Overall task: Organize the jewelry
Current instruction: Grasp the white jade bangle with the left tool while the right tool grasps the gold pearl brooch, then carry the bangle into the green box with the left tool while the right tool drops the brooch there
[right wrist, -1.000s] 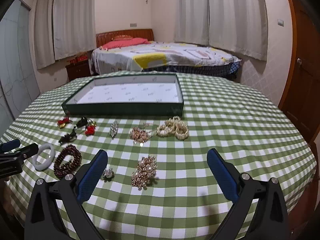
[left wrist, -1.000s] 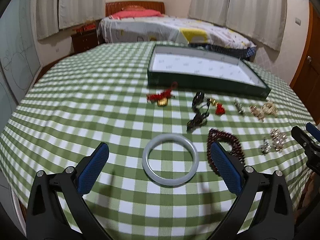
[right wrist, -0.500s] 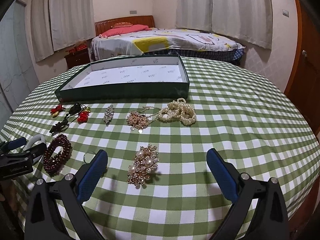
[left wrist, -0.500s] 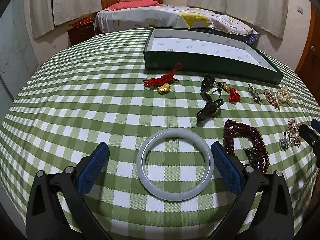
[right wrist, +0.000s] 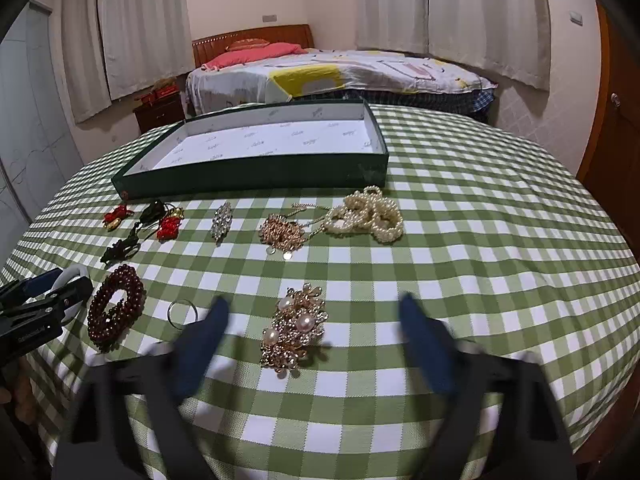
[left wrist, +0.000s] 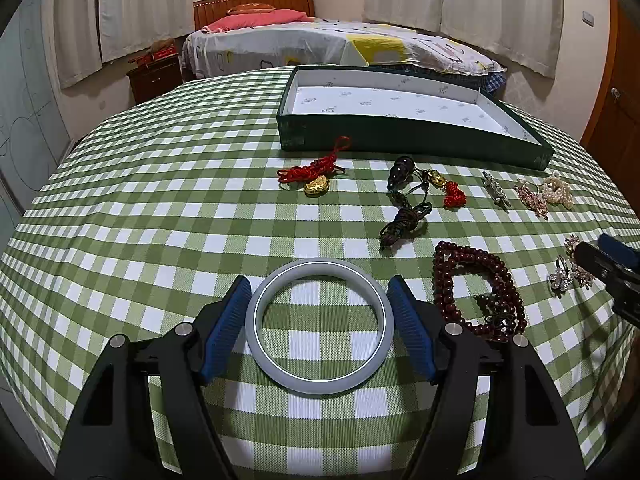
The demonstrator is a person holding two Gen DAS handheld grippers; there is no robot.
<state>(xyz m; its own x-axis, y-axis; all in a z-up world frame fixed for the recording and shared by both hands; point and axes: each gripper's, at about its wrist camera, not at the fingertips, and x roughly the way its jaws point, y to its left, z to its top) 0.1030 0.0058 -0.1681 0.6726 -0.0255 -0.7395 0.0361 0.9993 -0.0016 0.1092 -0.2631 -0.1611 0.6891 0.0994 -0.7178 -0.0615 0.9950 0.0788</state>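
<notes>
The left gripper (left wrist: 319,312) sits low over the checked tablecloth (left wrist: 160,208), its blue pads (left wrist: 224,326) drawn in against the outer rim of the pale bangle (left wrist: 319,326) — one pad on each side, touching or all but touching it. The bangle lies flat on the cloth.

The right gripper (right wrist: 314,344) is blurred; its jaws stand apart on either side of the pearl brooch (right wrist: 294,326), neither finger touching it. A small ring (right wrist: 183,313) lies just beside its left finger.

The green tray (right wrist: 256,174) stands at the far side of the table, white-lined — nothing lies in it. All the jewelry is on the cloth in front of it. Nearest the tray, from the left: a red knot with a gold charm (left wrist: 314,176), a dark cord with a red tassel (left wrist: 416,196), a silver brooch (right wrist: 221,222), a gold chain (right wrist: 282,234) and a heap of pearls (right wrist: 366,220), the chain's tail touching the pearls. Closer in, dark red beads (left wrist: 480,290) lie coiled just right of the bangle, between the two grippers.

Beyond the table stands a bed (right wrist: 340,76).
</notes>
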